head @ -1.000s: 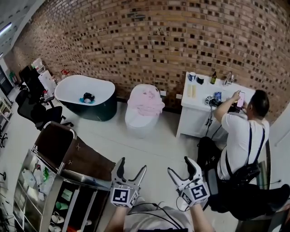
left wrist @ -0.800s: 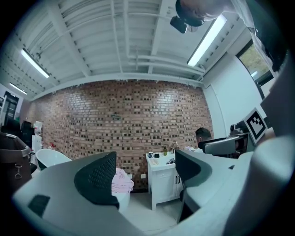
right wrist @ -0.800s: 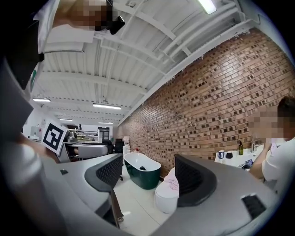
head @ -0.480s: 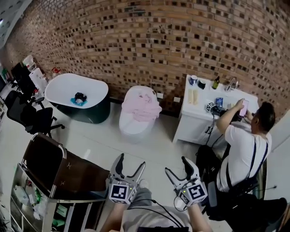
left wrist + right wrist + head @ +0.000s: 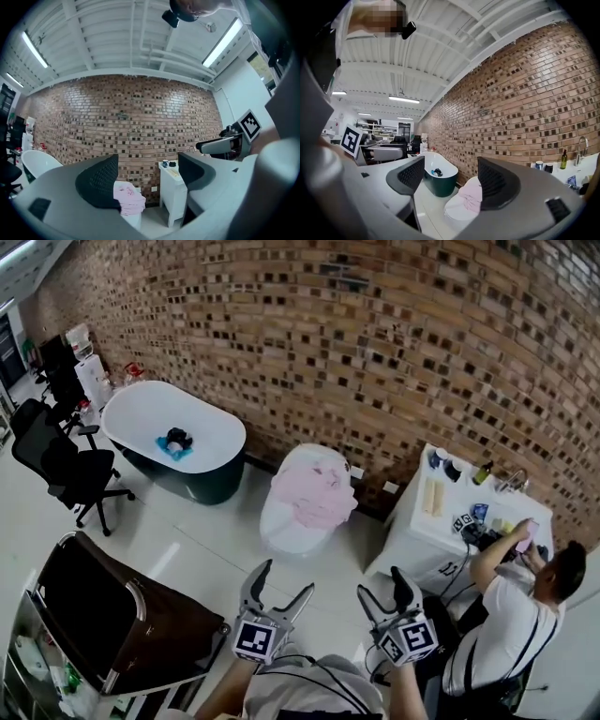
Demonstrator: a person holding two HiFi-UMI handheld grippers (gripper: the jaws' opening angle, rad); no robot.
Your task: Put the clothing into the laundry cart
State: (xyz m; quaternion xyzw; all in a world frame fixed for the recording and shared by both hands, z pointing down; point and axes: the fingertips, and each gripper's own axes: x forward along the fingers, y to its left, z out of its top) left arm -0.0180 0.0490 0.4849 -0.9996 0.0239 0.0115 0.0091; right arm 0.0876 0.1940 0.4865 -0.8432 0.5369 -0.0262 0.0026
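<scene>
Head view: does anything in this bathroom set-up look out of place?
Yes. Crumpled pink clothing lies draped over the top of the white toilet, and a dark bundle on a blue cloth sits inside the white-and-dark-green bathtub. Neither fixture is where laundry belongs; the brown-lined laundry cart stands apart.

No word, number or brand is legible anywhere. The only printed sign is a black-and-white square marker (image 5: pixel 255 640) on the left gripper (image 5: pixel 286 577), with a second square marker (image 5: pixel 411 638) on the right gripper (image 5: pixel 382 582).

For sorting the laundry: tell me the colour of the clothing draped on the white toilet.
The clothing is pale pink, shown best in the head view.
</scene>
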